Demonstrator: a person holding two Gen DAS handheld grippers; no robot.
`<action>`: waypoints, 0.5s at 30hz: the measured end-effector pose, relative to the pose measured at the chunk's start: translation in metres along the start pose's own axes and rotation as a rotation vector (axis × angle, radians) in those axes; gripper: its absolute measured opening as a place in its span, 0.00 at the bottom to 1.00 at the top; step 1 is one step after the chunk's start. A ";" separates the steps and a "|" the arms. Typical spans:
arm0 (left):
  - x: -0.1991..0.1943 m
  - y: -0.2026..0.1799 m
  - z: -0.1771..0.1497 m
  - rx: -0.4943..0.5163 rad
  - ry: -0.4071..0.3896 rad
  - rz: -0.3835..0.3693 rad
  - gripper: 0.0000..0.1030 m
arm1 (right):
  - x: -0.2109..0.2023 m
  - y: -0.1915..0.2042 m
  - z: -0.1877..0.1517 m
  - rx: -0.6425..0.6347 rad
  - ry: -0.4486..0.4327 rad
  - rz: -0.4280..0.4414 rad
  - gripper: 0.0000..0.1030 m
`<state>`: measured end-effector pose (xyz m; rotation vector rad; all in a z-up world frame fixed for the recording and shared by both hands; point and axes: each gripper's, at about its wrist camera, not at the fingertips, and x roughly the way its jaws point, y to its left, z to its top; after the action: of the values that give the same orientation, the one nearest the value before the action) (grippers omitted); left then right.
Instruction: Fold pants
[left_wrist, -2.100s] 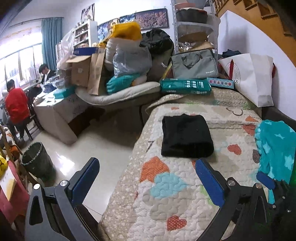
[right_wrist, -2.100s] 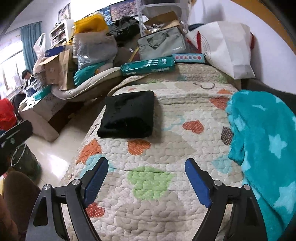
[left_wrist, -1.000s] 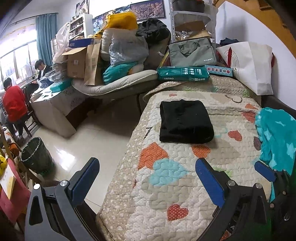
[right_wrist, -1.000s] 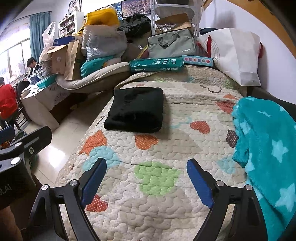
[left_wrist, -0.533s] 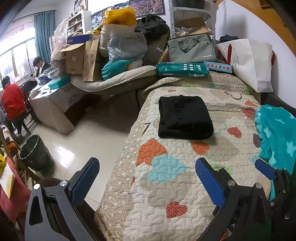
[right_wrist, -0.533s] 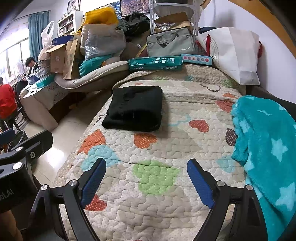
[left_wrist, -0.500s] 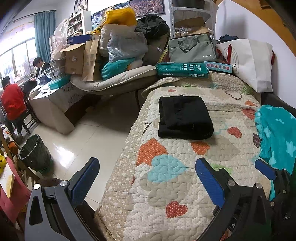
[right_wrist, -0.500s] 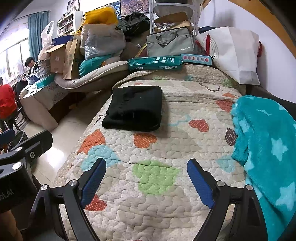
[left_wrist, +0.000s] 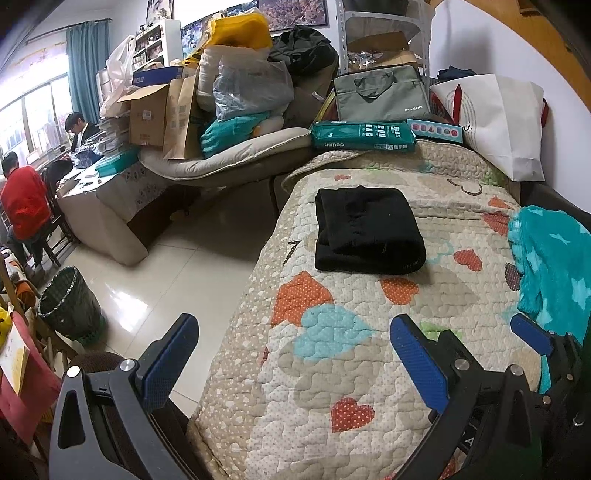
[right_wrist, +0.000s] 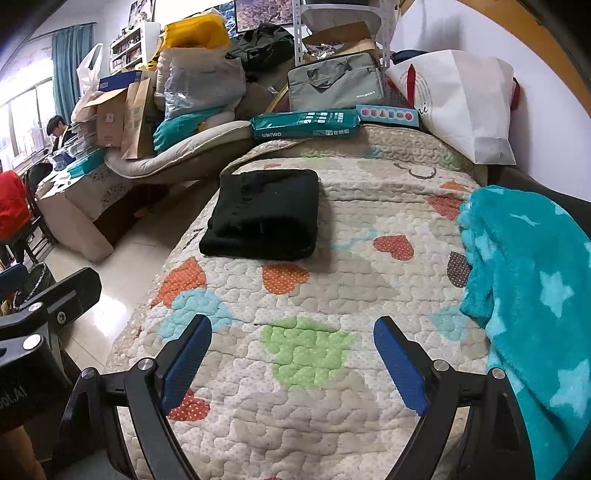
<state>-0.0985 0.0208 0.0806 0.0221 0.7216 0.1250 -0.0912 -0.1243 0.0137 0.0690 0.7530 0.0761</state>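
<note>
A teal blanket (right_wrist: 528, 295) lies on the heart-patterned quilt (right_wrist: 314, 350); a bin (left_wrist: 68, 304) stands on the floor.

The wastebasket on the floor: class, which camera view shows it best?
The left wrist view: the wastebasket shows whole, beside the bed. In the right wrist view only a sliver peeks behind the other tool.

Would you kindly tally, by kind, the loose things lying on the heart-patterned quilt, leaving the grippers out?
Folded black pants: 1
Teal star blanket: 1
Green flat packs: 1
Blue picture boxes: 1
White shopping bags: 1
Total: 5
</note>
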 end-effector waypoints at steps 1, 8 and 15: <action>0.000 0.000 -0.001 0.000 0.001 0.000 1.00 | 0.000 0.001 0.000 0.001 0.001 0.000 0.90; 0.004 0.002 -0.007 -0.001 0.008 -0.006 1.00 | 0.000 0.000 0.000 -0.001 0.001 -0.001 0.90; 0.004 0.002 -0.008 0.001 0.010 -0.008 1.00 | 0.000 0.000 0.000 0.000 0.000 -0.001 0.90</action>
<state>-0.1007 0.0234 0.0721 0.0195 0.7318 0.1167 -0.0915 -0.1243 0.0136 0.0684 0.7525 0.0756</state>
